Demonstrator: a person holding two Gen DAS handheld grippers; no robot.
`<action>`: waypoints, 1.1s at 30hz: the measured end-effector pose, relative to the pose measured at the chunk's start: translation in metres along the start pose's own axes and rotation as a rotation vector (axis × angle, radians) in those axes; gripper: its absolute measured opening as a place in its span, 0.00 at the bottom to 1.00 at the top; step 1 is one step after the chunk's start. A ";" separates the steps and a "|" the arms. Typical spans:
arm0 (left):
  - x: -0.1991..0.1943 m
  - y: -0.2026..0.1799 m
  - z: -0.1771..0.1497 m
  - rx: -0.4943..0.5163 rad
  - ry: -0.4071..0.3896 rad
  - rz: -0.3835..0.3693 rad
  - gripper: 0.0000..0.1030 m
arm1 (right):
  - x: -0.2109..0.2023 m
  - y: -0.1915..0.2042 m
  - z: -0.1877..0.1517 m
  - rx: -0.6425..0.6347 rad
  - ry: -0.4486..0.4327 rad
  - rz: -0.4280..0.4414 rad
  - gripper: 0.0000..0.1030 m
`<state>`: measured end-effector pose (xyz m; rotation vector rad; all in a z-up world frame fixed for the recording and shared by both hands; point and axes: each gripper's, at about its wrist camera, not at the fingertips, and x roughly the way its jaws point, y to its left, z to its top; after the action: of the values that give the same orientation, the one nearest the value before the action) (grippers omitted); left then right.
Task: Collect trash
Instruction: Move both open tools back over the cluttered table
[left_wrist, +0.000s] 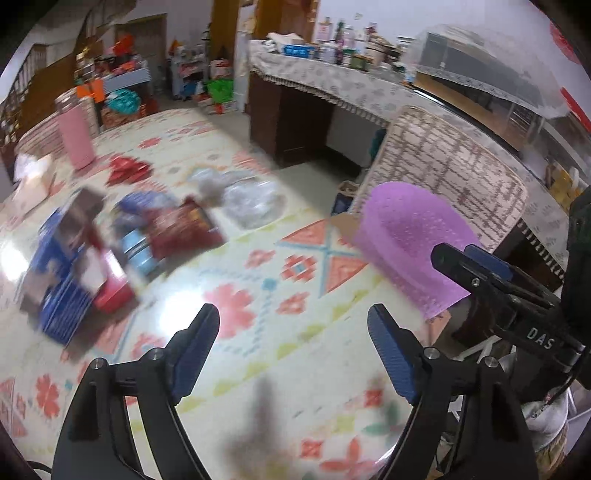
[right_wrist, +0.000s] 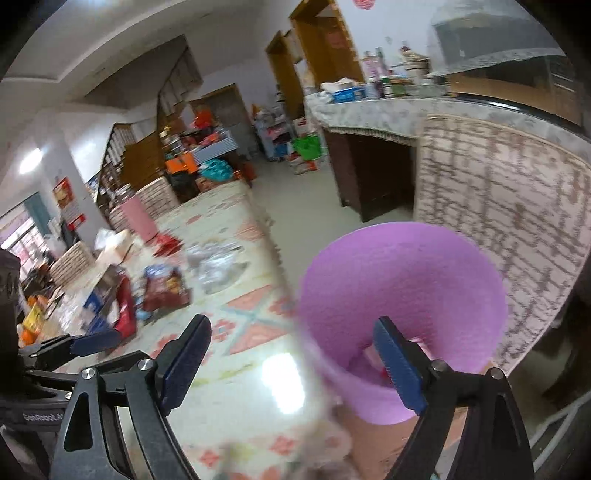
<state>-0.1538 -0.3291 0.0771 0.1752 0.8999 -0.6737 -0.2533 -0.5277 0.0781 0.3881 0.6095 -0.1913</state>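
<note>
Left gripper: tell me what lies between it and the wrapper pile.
In the left wrist view, only bare patterned tablecloth lies between the left gripper and the wrapper pile.

blurred: wrapper pile (left_wrist: 122, 251) | hidden: purple bin (right_wrist: 402, 317) bottom | blurred: lower table edge (right_wrist: 325, 435)

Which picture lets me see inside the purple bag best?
The right wrist view: the purple bag opens toward the camera, so you look into it, past one tong finger. The left wrist view shows the purple bag only from outside, beside the table.
</note>
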 end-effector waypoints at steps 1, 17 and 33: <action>-0.002 0.006 -0.004 -0.008 0.004 0.015 0.79 | 0.001 0.007 -0.002 -0.004 0.005 0.011 0.90; -0.062 0.113 -0.051 -0.223 -0.095 0.225 0.80 | 0.028 0.096 -0.027 -0.076 0.102 0.086 0.90; -0.092 0.184 -0.085 -0.337 -0.139 0.360 0.80 | 0.070 0.166 -0.041 -0.180 0.127 0.128 0.90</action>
<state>-0.1385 -0.1075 0.0705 -0.0129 0.8083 -0.1914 -0.1705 -0.3637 0.0553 0.2652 0.7183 0.0107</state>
